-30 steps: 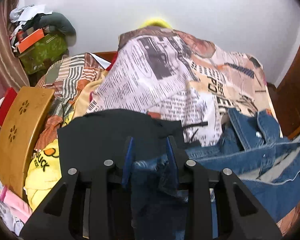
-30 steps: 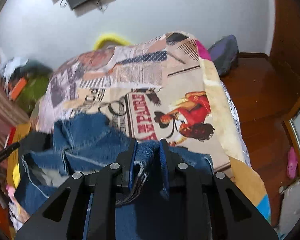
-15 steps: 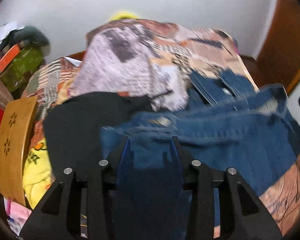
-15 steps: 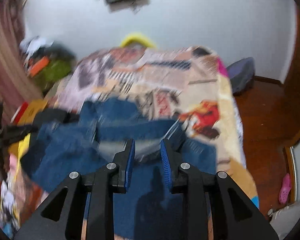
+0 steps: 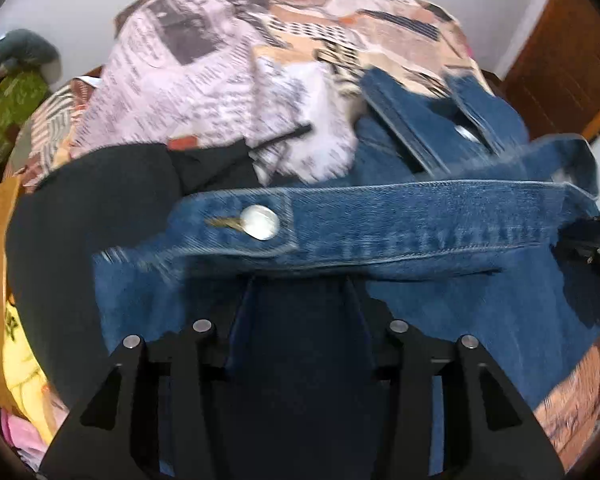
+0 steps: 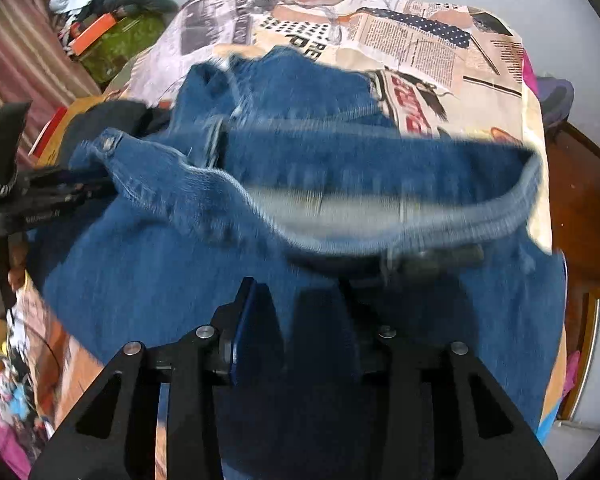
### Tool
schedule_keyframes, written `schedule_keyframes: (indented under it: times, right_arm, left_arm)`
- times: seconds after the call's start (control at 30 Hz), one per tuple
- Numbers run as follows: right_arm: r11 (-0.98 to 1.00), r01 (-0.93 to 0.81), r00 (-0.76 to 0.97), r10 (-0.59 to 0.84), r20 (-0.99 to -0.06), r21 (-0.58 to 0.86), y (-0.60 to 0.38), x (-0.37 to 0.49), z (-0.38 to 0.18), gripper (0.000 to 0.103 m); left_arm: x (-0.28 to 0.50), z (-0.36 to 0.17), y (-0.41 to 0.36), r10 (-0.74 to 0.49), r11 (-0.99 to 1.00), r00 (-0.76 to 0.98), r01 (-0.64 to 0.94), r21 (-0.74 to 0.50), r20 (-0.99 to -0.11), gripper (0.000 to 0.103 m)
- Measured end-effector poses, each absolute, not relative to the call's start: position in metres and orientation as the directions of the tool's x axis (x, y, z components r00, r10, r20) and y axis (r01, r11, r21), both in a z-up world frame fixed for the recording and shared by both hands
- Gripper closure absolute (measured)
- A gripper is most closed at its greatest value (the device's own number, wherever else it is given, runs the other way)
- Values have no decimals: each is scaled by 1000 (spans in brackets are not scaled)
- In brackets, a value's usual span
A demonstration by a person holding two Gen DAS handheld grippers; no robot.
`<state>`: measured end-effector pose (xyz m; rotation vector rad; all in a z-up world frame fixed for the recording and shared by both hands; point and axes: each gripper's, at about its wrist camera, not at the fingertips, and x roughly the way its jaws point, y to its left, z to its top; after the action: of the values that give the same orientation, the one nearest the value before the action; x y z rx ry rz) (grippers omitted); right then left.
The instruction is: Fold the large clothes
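Across the near half of the bed [image 6: 496, 52], with its newspaper-print cover, a denim jacket [image 5: 480, 312] lies spread, one hem band with a metal snap button [image 5: 260, 222] folded over and running side to side. A black garment [image 5: 100, 208] sits against its left side, toward the bed's left edge, where other clothes are heaped.

Both tools point steeply down at the denim. The left gripper [image 5: 300, 296] has its jaws opening; blue cloth lies under and between them, but the pads do not seem to press it, so I take it as let go. The right gripper [image 6: 304, 300] is likewise opening over the jacket's near part, the fabric loose beneath it.

By my reckoning a first fold has just been laid down: the band is doubled over, yet the collar end toward the bed's far edge is still bunched and the near cloth lies rumpled. Sleeves and the final halving look undone, and the black piece waits untouched.
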<state>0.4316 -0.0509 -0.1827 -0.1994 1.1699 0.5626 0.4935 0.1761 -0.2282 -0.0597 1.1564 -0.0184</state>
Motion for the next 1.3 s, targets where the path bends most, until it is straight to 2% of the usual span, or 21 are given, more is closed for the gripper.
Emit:
schedule_keyframes:
  times: [0.13, 0.23, 0.33, 0.47, 0.57, 0.67, 0.77, 0.87, 1.1, 1.3]
  right_arm:
    - [922, -383, 454, 246, -856, 62, -50, 459, -166, 68]
    - [944, -325, 517, 229, -825, 59, -51, 461, -159, 68]
    - [928, -363, 501, 270, -822, 84, -48, 448, -161, 68]
    - [905, -424, 468, 252, -847, 35, -41, 426, -170, 68]
    - [880, -468, 478, 169, -862, -87, -37, 400, -178, 67]
    - [842, -503, 496, 98, -863, -194, -42, 383, -183, 63]
    - [831, -512, 525, 103, -845, -217, -56, 362, -179, 61]
    - [828, -487, 559, 51, -828, -278, -65, 346, -173, 47]
    - [879, -431, 548, 73, -833, -206, -103, 324, -168, 45]
    - [918, -367, 549, 83, -831, -151, -129, 309, -155, 45]
  left_arm:
    - [502, -223, 186, 0, 996, 444, -82, -40, -896, 59]
    - [499, -223, 191, 3, 993, 457, -106, -52, -889, 59]
    - [490, -220, 186, 19, 995, 472, -91, -27, -882, 58]
    - [472, -220, 178, 46, 997, 471, -70, 15, -881, 57]
    - [452, -220, 176, 67, 997, 477, -70, 38, -876, 48]
    - [429, -214, 180, 84, 995, 499, -91, 44, -862, 45]
    - [405, -208, 186, 100, 992, 524, -117, 45, -846, 37]
    - [382, -205, 193, 141, 986, 527, -147, 74, -838, 37]
    - [329, -205, 224, 176, 965, 513, -258, 44, -840, 37]
    - [290, -196, 243, 137, 940, 534, -335, -60, -834, 34]
